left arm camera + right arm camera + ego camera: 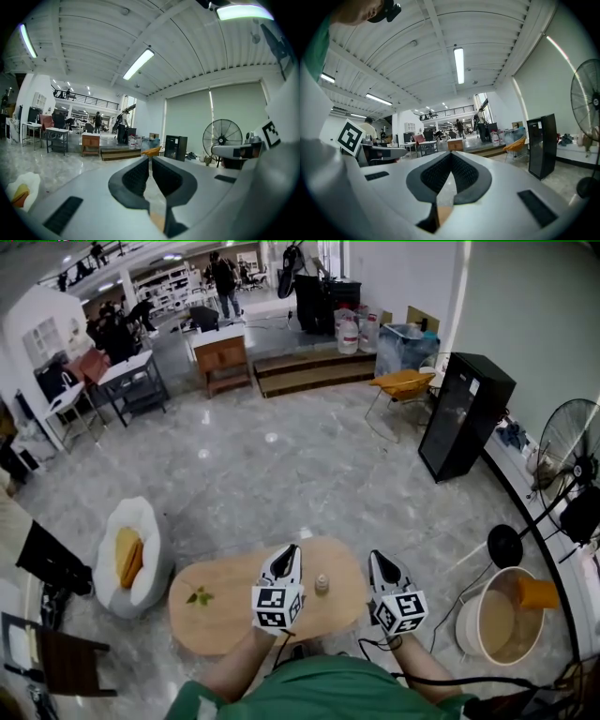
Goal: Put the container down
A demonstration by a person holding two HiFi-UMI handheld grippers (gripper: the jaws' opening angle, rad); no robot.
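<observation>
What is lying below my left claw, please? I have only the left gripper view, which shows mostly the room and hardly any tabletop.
Observer: In the head view, a small pale container stands upright on an oval wooden table. It is just right of your left claw and not touching it.
Operator: Thank you. Is the right claw holding anything?
Observer: No. The right gripper view shows the right claw shut with nothing in it.
Operator: Is there anything else on the table?
Observer: Yes, a small green sprig lies near its left end.
</observation>
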